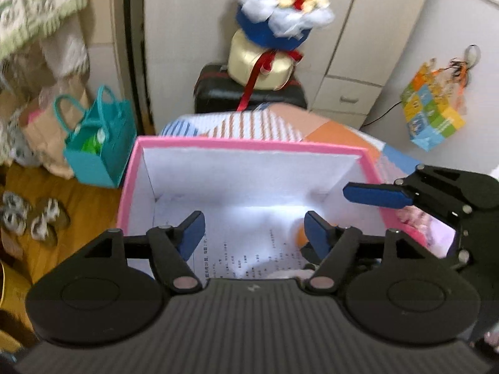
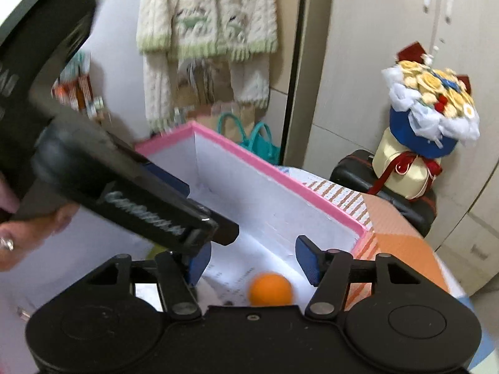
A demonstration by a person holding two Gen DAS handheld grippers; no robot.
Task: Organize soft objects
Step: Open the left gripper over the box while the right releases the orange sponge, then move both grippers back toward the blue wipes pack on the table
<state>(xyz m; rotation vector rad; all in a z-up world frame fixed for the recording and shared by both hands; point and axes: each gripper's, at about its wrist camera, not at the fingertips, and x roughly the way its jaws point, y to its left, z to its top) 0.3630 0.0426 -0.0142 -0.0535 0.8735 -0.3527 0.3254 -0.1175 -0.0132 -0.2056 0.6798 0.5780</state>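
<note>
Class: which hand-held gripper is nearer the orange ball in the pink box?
Right. The right hand-held gripper hangs just above the orange ball; the left hand-held gripper has it behind its right finger.

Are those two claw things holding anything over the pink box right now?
No. The left gripper and right gripper both have open fingers with nothing between them. The orange ball lies loose inside the pink box.
</note>
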